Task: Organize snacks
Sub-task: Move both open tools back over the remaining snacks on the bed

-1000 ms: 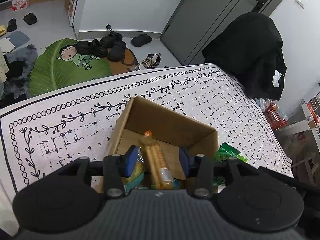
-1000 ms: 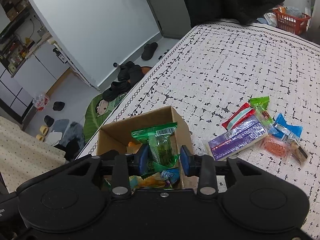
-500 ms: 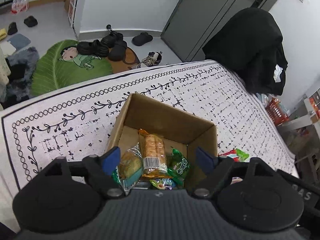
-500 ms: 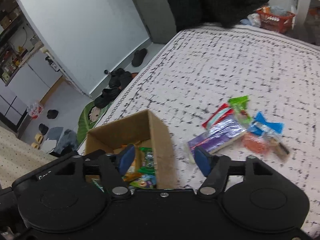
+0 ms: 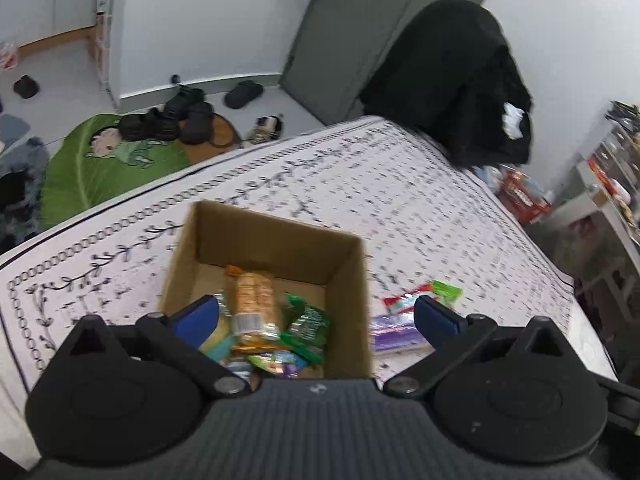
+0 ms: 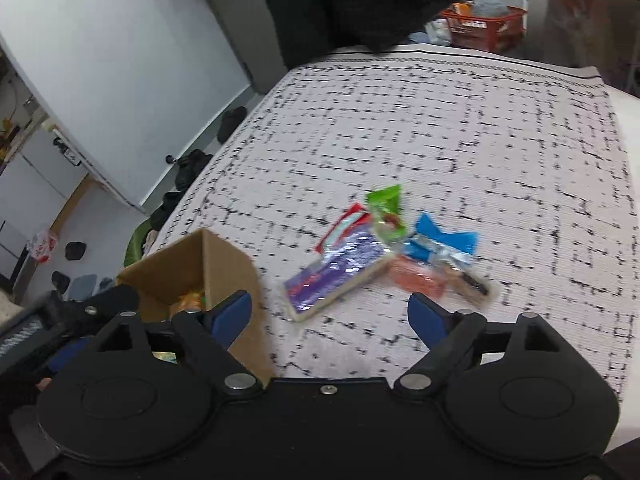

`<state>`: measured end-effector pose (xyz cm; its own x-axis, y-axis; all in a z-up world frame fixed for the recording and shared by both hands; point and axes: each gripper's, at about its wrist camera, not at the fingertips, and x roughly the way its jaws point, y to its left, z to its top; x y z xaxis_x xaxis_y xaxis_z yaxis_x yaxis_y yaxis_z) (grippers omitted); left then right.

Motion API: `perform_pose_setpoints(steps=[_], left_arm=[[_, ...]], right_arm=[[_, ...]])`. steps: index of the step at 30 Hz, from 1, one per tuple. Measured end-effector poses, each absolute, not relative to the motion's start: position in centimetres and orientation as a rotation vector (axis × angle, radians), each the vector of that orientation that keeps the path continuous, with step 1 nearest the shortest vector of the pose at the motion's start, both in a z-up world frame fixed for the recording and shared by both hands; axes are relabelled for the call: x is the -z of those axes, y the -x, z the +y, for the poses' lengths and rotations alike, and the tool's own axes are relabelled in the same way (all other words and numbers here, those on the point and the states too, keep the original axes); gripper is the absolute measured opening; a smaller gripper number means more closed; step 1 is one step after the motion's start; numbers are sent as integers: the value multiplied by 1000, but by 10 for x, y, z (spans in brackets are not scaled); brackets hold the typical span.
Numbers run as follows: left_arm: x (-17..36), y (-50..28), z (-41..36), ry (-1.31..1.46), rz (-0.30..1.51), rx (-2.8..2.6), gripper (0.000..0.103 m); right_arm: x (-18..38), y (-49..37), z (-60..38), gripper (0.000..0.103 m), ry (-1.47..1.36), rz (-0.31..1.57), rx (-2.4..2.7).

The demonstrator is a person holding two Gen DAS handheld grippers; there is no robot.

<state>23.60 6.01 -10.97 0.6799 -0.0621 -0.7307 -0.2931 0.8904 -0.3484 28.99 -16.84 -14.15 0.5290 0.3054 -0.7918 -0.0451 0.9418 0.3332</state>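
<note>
An open cardboard box [image 5: 344, 264] stands on the patterned cloth [image 5: 420, 200]; it also shows in the right wrist view [image 6: 224, 264]. Inside lie an orange biscuit pack [image 5: 252, 304], a green packet [image 5: 308, 320] and other snacks. My left gripper [image 5: 316, 316] is open and empty above the box. My right gripper [image 6: 330, 312] is open and empty, to the right of the box. Ahead of it lie a purple packet [image 6: 340, 268], a red-white packet [image 6: 340, 224], a green packet [image 6: 386, 208], a blue wrapper [image 6: 440, 244] and an orange snack [image 6: 416, 280].
A black coat [image 5: 460, 80] hangs beyond the far table edge. A red basket [image 6: 484, 28] stands behind the table. Shoes [image 5: 188, 116] and a green leaf mat [image 5: 100, 164] lie on the floor to the left.
Both grippers opened and dropped their snacks into the box: left the biscuit pack, right the green packet. The right gripper then swung right toward the loose snacks.
</note>
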Motion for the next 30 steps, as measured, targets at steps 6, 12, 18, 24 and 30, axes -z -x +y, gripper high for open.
perform_pose_setpoints(steps=[6,12,18,24,30], left_arm=[[104,-245,39,405,859,-92,103],[100,-251,19,341,854,-65,103],[100,-259,-6,288,861,-8,101],[103,-269,-28,228,870,25,97],[113,-283,-47,181,891,65,92]], right_arm=[[153,-288,-192,85,-312,1000,-184],[161,-290,-214,84,-330,994,-168],[173,-296,-235,72,-329,1004,-152],[189,-302,-248,63,-328,1025,-151],[205,-311,-256,57,-325,1038,-156]])
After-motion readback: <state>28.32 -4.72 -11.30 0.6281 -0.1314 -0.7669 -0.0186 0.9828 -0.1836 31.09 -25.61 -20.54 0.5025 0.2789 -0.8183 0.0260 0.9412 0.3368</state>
